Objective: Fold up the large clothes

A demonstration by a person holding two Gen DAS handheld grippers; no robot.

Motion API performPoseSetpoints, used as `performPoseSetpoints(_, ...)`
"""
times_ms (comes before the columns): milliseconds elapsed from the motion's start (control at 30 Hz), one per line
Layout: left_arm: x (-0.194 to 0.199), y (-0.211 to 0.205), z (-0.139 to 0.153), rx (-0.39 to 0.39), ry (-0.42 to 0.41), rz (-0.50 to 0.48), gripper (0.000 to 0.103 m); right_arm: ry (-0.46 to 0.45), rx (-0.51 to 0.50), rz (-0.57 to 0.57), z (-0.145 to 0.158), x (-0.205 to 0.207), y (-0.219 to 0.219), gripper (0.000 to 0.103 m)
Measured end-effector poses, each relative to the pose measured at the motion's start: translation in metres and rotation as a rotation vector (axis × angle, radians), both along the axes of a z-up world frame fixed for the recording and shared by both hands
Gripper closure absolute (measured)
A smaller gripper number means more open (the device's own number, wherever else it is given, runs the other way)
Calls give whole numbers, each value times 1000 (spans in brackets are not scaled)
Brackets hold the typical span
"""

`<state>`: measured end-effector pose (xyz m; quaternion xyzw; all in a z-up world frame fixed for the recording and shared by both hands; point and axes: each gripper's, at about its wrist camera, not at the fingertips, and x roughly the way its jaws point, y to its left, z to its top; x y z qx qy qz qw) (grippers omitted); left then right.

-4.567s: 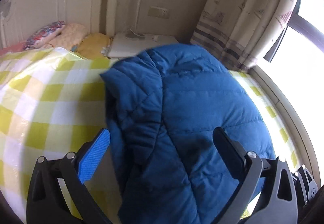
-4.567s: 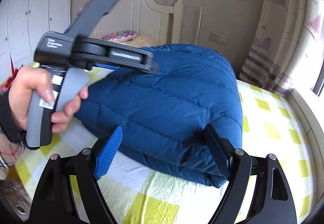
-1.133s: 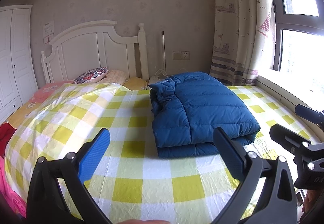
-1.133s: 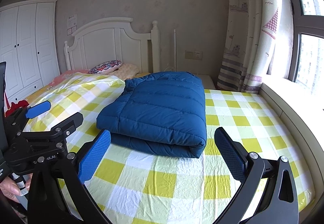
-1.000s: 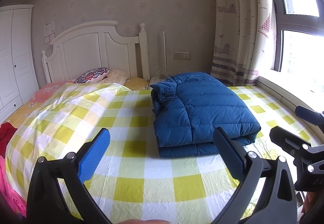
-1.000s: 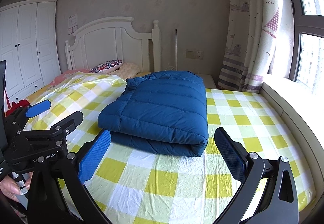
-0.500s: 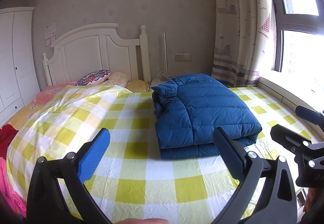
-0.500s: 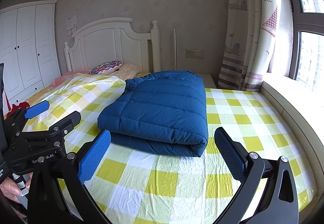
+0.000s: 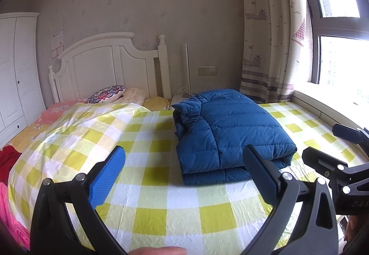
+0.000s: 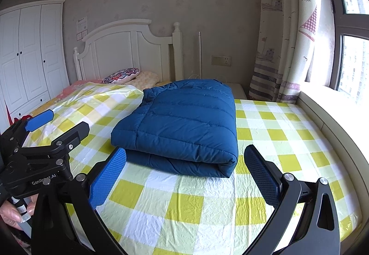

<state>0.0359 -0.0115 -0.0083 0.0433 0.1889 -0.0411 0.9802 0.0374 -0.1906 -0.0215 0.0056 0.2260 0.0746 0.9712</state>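
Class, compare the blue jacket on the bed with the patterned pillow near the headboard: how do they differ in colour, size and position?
The jacket is one plain dark blue; the pillow carries a multicoloured pattern. The jacket looks far larger in both views, though it is also nearer; the pillow looks small. The jacket lies folded in layers on the yellow checked sheet; the pillow sits beyond the sheet, by the headboard. Both are soft and rest on the bed.

Both wrist views face the headboard (image 9: 103, 63) from the bed's foot, side by side.
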Motion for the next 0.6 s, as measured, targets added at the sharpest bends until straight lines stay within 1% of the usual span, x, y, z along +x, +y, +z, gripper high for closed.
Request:
performPoseSetpoints(200, 3, -6, -3, 4, -28, -33, 2, 24, -6, 9, -9, 7, 1, 5)
performPoseSetpoints(267, 9, -7, -7, 2, -14, -62, 2, 40, -5, 8, -15, 12, -1, 5)
performPoseSetpoints(333, 19, -5, -12, 9, -10, -59, 2, 56, 4, 3, -19, 20, -9, 5)
performPoseSetpoints(367, 28, -1, -13, 16, 5, -72, 2, 60, 9, -8, -19, 23, -16, 5)
performPoseSetpoints(433, 58, 19, -18, 23, 72, -76, 2, 57, 3, -48, -16, 30, -35, 5)
performPoseSetpoints(500, 96, 57, -22, 19, 132, -8, 2, 48, -50, -139, -5, 41, -74, 5)
performPoseSetpoints(533, 116, 82, -24, 22, 156, 59, 2, 48, -90, -217, 3, 48, -105, 5)
performPoseSetpoints(567, 141, 117, -26, 29, 174, 158, 2, 57, -107, -287, 8, 53, -133, 5)
performPoseSetpoints(600, 157, 142, -27, 40, 186, 219, 2, 73, -107, -361, 13, 57, -167, 5)
